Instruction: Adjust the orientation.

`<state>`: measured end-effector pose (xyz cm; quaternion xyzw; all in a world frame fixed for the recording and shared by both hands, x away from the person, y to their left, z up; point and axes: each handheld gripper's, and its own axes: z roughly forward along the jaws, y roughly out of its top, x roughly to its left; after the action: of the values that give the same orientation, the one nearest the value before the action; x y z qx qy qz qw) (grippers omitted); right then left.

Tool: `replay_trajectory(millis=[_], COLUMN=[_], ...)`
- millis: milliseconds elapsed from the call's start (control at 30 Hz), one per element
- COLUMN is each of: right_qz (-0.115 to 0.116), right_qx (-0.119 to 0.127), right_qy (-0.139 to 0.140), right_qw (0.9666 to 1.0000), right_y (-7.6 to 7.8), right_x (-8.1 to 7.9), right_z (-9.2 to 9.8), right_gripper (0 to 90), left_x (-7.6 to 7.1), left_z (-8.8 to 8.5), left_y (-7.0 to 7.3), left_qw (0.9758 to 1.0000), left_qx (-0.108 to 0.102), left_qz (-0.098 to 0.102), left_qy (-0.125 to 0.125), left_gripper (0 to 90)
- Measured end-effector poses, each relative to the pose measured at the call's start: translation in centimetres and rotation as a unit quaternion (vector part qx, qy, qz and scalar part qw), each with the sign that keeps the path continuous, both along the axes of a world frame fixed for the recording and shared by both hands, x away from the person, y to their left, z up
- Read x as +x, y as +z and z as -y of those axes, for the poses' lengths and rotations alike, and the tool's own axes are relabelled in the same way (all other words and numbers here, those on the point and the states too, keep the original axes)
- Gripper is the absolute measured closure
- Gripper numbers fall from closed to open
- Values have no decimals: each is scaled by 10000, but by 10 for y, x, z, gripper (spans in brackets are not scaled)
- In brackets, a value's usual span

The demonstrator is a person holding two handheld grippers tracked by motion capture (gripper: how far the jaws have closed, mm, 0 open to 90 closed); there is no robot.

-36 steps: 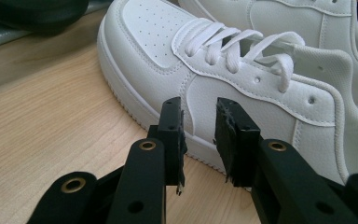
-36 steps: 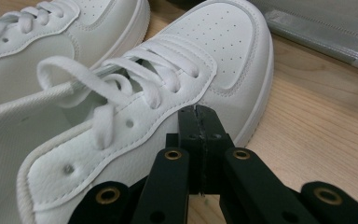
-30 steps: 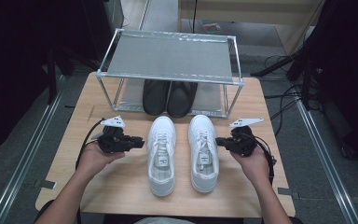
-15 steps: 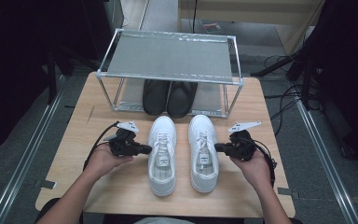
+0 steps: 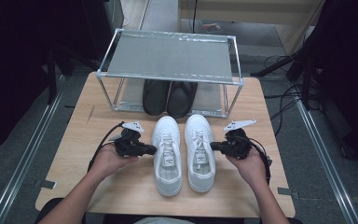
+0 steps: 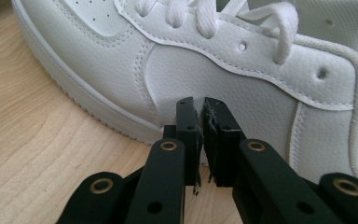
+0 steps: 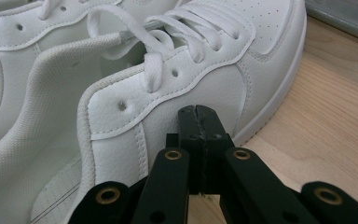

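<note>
Two white sneakers stand side by side on the wooden table, toes toward the rack: the left sneaker [image 5: 168, 156] and the right sneaker [image 5: 199, 151]. My left gripper [image 5: 153, 150] points at the left sneaker's outer side [image 6: 261, 93], its tips close against the leather. Its jaws have just been opening slightly; a thin slit shows between the pads [image 6: 189, 116], with nothing in it. My right gripper [image 5: 213, 146] is shut, its tips [image 7: 198, 109] close against the right sneaker's outer side [image 7: 135, 116].
A metal shoe rack [image 5: 168, 56] stands at the table's far edge, with a pair of black shoes [image 5: 170, 95] on its lower level. Bare wooden table [image 5: 98, 116] lies on both sides of the sneakers. Cables trail on the floor at the right.
My left hand has moved right, bringing its gripper up to the left sneaker's side. The right gripper and both sneakers stay where they were.
</note>
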<state>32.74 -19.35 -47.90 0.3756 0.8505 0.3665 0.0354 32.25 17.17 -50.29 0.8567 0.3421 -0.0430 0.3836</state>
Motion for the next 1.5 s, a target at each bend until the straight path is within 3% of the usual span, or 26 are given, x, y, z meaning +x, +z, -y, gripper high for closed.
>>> replay_trajectory(millis=[100, 533, 633, 900, 1133, 1500], right_qz=[5, -12, 92, 99, 123, 289], right_qx=[25, 90, 41, 134, 243, 602], right_qy=[41, 9, -79, -329, -471, -795], right_qw=[10000, 10000, 9999, 9993, 9985, 9946], right_y=[-1, -2, -2, -3, -3, 4], right_x=[1, 6, 7, 13, 15, 9], right_z=[-4, -7, -7, 1, 8, 28], right_gripper=[900, 900, 900, 900, 900, 843], left_x=[1, -4, -6, -15, -15, -13], left_z=[2, 13, 16, 31, 28, 6], left_y=[0, 0, 0, -1, 1, 13], left_qw=[10000, 9999, 9998, 9986, 9965, 9974], left_qx=[-13, 15, -7, -63, -103, -267], left_qz=[-77, -78, -106, -173, -105, -20], left_qy=[-13, -61, -176, -503, -820, -664], left_gripper=[861, 900, 900, 894, 811, 662])
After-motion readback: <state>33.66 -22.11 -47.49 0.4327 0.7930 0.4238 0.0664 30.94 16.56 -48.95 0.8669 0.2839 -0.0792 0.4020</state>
